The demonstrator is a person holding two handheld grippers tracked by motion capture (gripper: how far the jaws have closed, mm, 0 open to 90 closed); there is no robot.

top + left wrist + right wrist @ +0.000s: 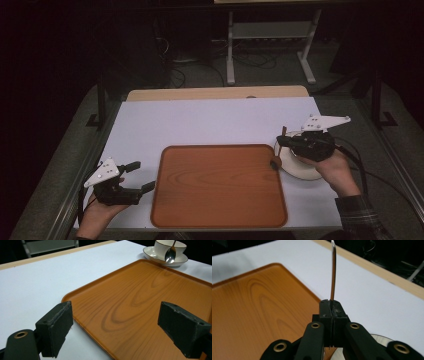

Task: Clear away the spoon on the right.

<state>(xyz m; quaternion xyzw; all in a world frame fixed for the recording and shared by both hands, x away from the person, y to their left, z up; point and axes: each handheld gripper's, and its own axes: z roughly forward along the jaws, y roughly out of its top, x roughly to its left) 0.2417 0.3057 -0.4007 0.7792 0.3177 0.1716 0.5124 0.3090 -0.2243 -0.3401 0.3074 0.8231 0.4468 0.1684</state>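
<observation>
High view: a rectangular orange-brown wooden tray [219, 187] with rounded corners lies at the centre bottom of the frame on the white table top [200, 120], and nothing lies in it. At its right edge sits a round white saucer [300, 167], mostly hidden under the person's right hand [336, 170]. The right gripper [283, 141] hovers over that saucer, pinching a slim metal spoon [283, 134] whose handle pokes up beyond the jaws. At the lower left, the left gripper [141, 176] waits just off the tray's left edge with its jaws spread, holding nothing, probably standing ready.

Left gripper view: the two black jaws stand wide apart at the bottom corners, the tray between them. In the upper right, a white cup with a dark rim [170, 247] stands on the saucer [152, 253], and the spoon's bowl [170, 255] hangs in front of the cup, so it seems lifted clear rather than resting.

Right gripper view: the jaws are pressed together on the spoon's handle [333, 272], which rises upright toward the top centre, gripped low, likely for steady carrying. The tray fills the left side.
</observation>
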